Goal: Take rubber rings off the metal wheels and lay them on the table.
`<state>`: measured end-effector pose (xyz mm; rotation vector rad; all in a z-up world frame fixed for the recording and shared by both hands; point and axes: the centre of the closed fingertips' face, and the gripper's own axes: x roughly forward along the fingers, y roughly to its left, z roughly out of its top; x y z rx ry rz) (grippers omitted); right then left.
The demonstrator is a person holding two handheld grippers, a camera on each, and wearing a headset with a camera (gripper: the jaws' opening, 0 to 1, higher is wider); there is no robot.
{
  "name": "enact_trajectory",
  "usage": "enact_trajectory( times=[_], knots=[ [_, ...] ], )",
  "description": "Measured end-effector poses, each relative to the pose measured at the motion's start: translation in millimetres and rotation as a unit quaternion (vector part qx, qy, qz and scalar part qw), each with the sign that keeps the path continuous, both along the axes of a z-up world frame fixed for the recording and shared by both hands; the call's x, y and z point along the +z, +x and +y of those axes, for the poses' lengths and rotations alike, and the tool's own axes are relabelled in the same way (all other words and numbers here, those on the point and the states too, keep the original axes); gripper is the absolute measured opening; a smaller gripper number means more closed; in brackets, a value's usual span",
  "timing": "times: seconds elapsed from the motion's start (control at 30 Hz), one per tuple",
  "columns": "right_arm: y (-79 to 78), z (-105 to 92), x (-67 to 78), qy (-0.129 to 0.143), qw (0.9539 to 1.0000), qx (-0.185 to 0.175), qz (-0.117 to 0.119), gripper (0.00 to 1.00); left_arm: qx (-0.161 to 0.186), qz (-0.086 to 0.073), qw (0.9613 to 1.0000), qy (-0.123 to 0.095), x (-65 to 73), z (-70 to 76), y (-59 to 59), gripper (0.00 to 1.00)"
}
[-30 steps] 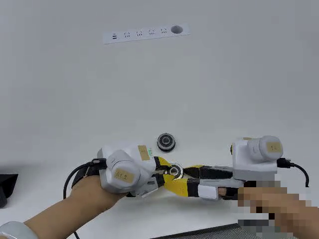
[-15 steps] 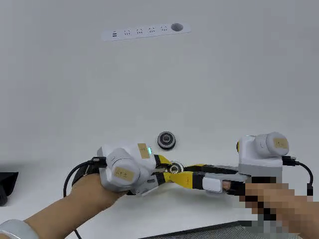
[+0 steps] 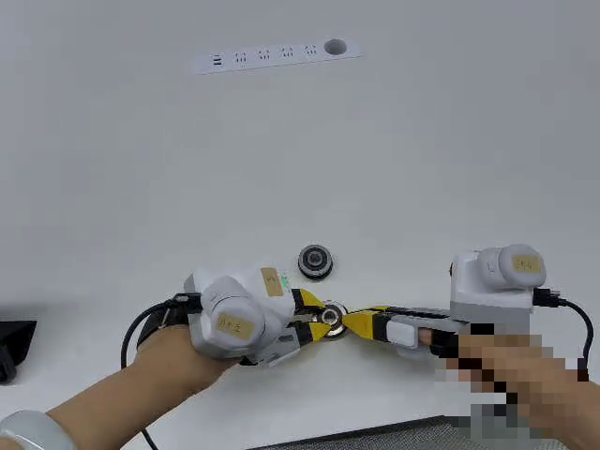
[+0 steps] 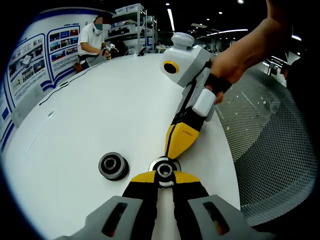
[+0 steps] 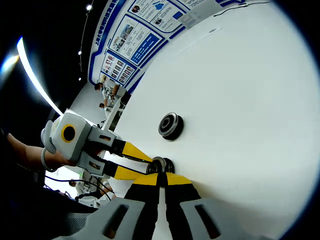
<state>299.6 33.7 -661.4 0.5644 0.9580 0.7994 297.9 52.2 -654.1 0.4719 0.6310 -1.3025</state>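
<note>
Centrally, left tongs (image 4: 165,176) clamped on wheel (image 4: 165,168), right tongs (image 5: 160,176) together, seemingly pinching its rubber ring (image 5: 169,164)

Looking like a big open lab or workshop hall. Showing blue-and-white poster boards (image 5: 134,37) lining one wall, strip lights (image 4: 170,19) glowing on a dark ceiling, and shelving (image 4: 131,22) carrying storage bins (image 4: 129,8) at the back. Showing a person (image 4: 94,39) standing past the far edge of the wide white surface (image 3: 394,169), with a power strip (image 3: 277,56) lying on it.
</note>
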Motion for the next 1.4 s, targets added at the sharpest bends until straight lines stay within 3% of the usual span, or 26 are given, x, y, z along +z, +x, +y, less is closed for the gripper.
enact_trajectory(
  times=[0.97,1.07,1.17,1.4],
  knots=[
    [0.3,9.0,9.5,-0.003,0.9997,0.01,-0.023,0.02,0.001,0.001,1.0,0.001,0.1,0.2,0.1,0.1],
    [0.0,12.7,12.6,0.004,0.9996,0.014,-0.026,0.01,0.0,0.0,1.0,0.002,0.1,0.2,0.1,0.1],
    [2.8,21.7,24.0,0.033,0.9989,0.007,-0.032,0.02,0.0,0.0,1.0,0.002,0.0,0.3,0.2,0.1],
    [4.9,20.1,19.5,0.02,0.9994,0.006,-0.029,0.02,-0.001,-0.001,1.0,0.002,0.6,0.1,-0.3,0.1]
  ],
)
